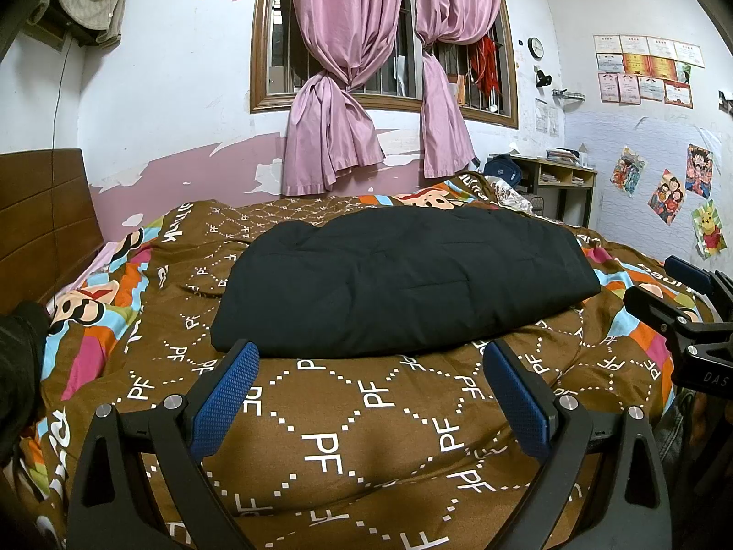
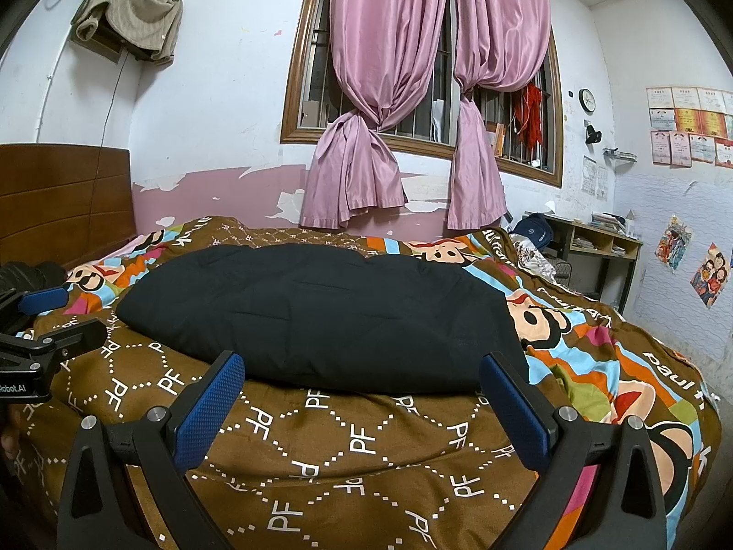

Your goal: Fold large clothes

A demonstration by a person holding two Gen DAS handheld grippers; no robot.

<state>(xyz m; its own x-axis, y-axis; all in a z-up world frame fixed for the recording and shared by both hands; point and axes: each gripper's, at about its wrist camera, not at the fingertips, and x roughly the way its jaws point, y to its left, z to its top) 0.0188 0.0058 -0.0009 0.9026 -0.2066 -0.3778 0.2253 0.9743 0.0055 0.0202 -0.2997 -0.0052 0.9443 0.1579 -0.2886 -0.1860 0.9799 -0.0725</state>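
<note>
Both claws hover spread wide, gripping nothing: the left gripper and right gripper each sit just short of the near edge of the folded black garment, with bare brown quilt beneath the fingers.

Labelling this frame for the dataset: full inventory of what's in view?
black garment: 1, black, folded flat on the duvet
duvet: 1, brown with white PF print and cartoon edges, covers the bed
headboard: 1, brown wood, left
curtains: 2, pink, tied, at the window
towel: 1, beige, draped high on the left wall
clock: 1, dark-rimmed, right of the window
desk: 1, wood, far right corner
left gripper: 1, blue pads, open, empty
right gripper: 1, blue pads, open, empty
</note>
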